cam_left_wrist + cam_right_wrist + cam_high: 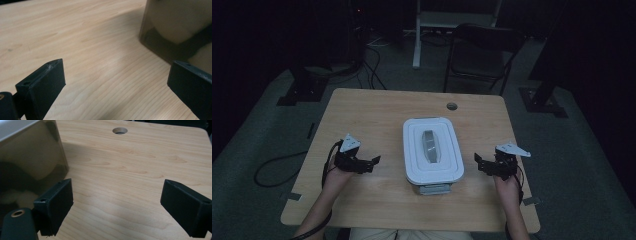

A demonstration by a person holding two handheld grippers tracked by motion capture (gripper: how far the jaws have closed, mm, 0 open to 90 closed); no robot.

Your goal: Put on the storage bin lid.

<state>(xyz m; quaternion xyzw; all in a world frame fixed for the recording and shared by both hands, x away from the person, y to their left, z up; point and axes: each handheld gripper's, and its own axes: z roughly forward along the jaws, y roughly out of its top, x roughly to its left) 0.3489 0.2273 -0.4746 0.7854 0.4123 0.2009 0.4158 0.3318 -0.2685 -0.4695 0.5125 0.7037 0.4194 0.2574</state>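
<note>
A lidded plastic box stands in the middle of the wooden table; its lid is white with a grey handle. My left gripper hovers to the box's left, jaws wide apart and pointing at it, holding nothing. In the left gripper view the box's dark translucent wall fills the upper right. My right gripper is at the box's right side, open as well, nothing between its jaws. The right gripper view has the box wall at the left.
A round cable hole lies in the table behind the box; the same cable hole sits at the top of the right gripper view. A dark chair stands beyond the table. A latch sticks out at the box's near end.
</note>
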